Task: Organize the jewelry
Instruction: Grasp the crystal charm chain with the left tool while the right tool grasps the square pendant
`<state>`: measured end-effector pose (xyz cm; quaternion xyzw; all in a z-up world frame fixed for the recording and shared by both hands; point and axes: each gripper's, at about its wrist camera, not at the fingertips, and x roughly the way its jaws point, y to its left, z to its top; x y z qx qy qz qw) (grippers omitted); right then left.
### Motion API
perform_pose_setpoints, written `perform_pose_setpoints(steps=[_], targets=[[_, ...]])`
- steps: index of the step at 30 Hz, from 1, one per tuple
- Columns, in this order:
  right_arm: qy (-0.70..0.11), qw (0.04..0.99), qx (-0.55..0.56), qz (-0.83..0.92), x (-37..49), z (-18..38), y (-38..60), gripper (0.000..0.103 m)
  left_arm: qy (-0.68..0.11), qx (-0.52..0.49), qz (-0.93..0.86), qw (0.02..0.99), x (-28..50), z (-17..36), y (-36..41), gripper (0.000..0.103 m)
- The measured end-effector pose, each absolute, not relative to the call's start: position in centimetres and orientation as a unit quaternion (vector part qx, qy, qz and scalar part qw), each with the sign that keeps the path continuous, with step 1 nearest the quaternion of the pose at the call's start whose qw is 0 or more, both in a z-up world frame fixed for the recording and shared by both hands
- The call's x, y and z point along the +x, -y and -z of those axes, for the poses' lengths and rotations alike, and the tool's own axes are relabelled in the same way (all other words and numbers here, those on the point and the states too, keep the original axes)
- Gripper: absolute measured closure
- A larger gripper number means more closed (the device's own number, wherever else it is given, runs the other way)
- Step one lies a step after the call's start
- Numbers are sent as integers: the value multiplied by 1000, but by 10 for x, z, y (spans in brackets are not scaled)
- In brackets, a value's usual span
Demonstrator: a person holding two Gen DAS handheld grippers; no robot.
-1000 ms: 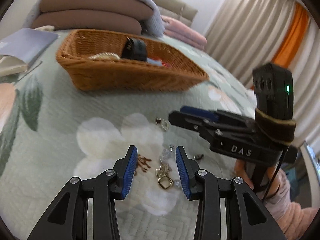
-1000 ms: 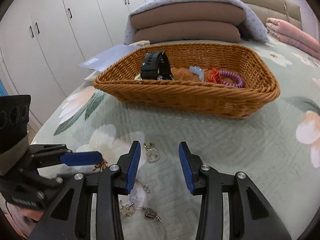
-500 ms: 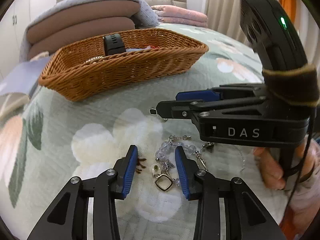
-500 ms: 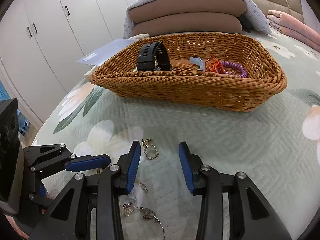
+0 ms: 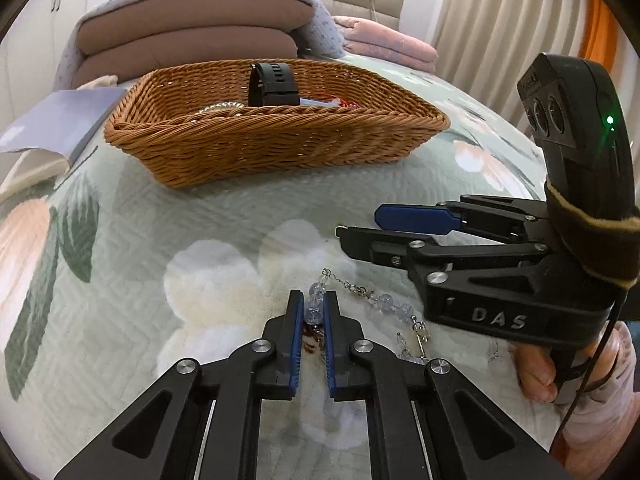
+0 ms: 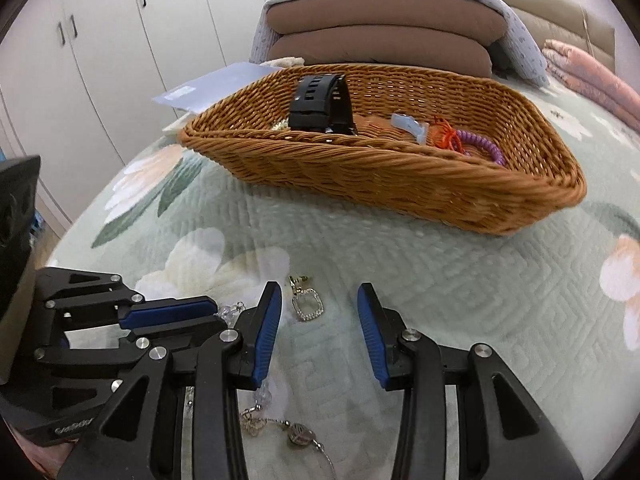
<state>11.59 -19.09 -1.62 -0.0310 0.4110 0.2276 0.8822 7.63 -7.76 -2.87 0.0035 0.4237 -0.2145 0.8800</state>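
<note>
With its blue pads just closed in, the left gripper [image 5: 313, 312] pinches a strand of clear pale-blue glass beads [image 5: 314, 305] – the beaded bracelet's chain [image 5: 352, 287] trails right across the quilt, more beads [image 5: 396, 308] lying loose beside the jaw. Small reddish-brown bits [image 5: 310, 338] sit on the fabric under the pads.

Right gripper [image 6: 318, 328] hovers part open over the pale green floral quilted bedspread [image 6: 440, 280], nothing between its jaws – a gold square-frame earring with stones [image 6: 307, 307] lies just ahead of its left pad, not touched. A gold chain with small charms [image 6: 296, 434] lies on the quilt below that pad. A hand [image 5: 540, 372] in a pink sleeve grips its handle.

Further out, a brown woven wicker basket [image 6: 400, 176] rests on the bedspread, holding a black rubber-strap watch [image 6: 320, 104], a purple coil hair tie [image 6: 480, 146], an orange claw clip [image 6: 446, 132] and a pale blue clip [image 6: 408, 124]. Behind it are stacked brown cushions [image 6: 380, 32].
</note>
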Motion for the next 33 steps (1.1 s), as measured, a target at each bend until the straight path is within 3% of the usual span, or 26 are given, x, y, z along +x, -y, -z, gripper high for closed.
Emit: perform_pose_setpoints(steps=[2, 5, 6, 18, 27, 33], targets=[[-409, 884, -54, -220, 115, 17, 183, 60, -423, 10, 212, 881, 76, 29, 80, 94], [-407, 884, -83, -214, 113, 19, 172, 75, -420, 26, 206, 884, 73, 29, 85, 94], [-406, 884, -87, -215, 113, 19, 171, 84, -419, 33, 203, 884, 73, 29, 87, 94], [-399, 888, 30, -228, 116, 10, 219, 86, -411, 42, 208, 887, 72, 26, 94, 94], [-371, 896, 44, -240, 108, 2, 223, 86, -360, -103, 298, 878, 69, 3, 46, 94], [-353, 902, 51, -243, 104, -4, 226, 85, -345, -139, 319, 872, 68, -1, 36, 94]])
